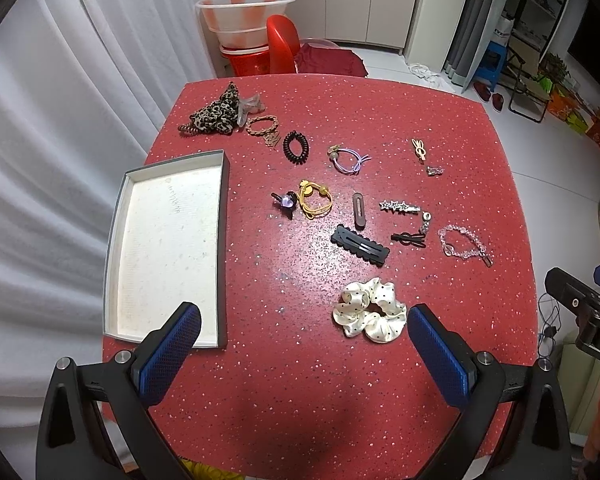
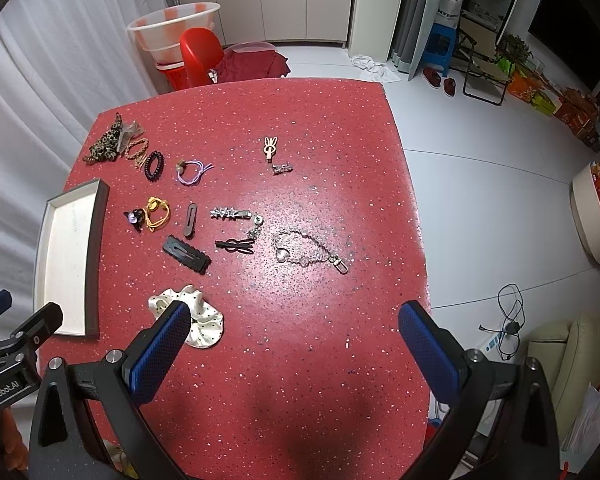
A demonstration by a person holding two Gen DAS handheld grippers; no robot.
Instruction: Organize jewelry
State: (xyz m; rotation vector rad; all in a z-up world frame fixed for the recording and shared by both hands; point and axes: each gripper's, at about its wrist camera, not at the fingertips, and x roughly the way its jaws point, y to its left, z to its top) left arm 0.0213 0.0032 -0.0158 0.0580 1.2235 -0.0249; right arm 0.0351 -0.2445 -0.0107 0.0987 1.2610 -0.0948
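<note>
Left gripper point(image 1: 304, 344) gapes beside cream polka-dot scrunchie point(image 1: 370, 310).

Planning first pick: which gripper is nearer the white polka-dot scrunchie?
Roughly even, left slightly nearer. Left gripper is open, with the scrunchie just inside its right finger. Right gripper is open, its left finger overlapping the scrunchie's edge in view; contact unclear.

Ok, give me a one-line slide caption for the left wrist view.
Open left gripper above a red table: empty tray at left, cream scrunchie nearest, hair accessories scattered beyond.
</note>
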